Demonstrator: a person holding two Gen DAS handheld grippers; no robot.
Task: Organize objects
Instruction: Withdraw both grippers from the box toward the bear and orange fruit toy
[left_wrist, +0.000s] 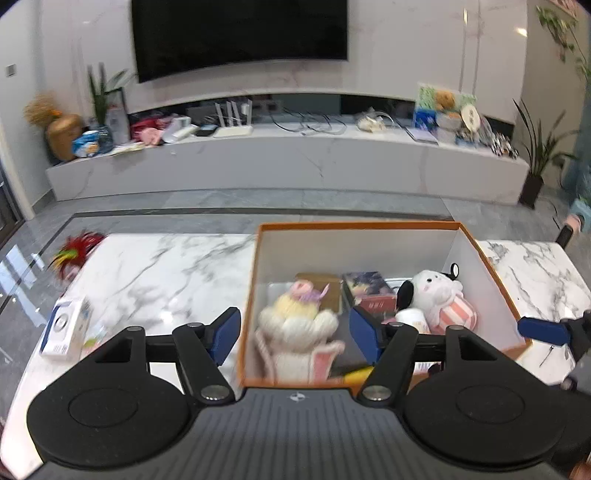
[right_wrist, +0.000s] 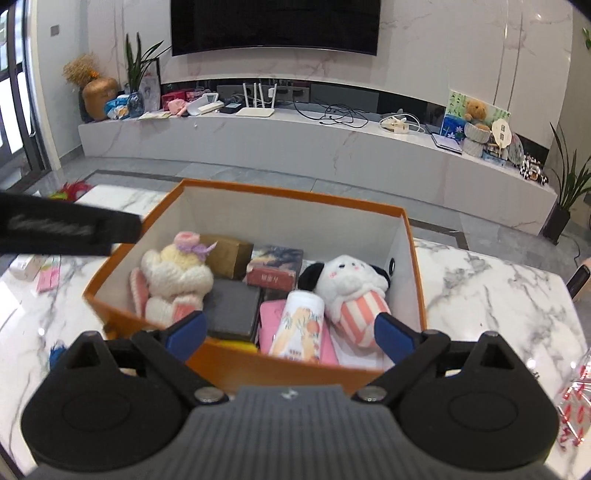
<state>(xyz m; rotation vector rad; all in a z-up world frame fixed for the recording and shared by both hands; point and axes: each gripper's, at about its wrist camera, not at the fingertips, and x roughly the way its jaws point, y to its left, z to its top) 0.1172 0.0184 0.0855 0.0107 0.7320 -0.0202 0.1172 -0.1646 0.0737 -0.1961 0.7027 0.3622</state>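
Note:
An orange box with white inner walls stands on the marble table. Inside lie a cream knitted plush, a white puppy plush in a striped pink cup, a dark red book, a brown carton, a grey box and a printed white bottle. My left gripper hovers open over the box's near left part, its pads clear of the cream plush below. My right gripper stands open above the near rim, holding nothing.
Left of the box lie a red feathered toy, a white-and-blue carton and a pink card. A red-and-silver packet lies at the right. A person's hand with a phone shows at the far right.

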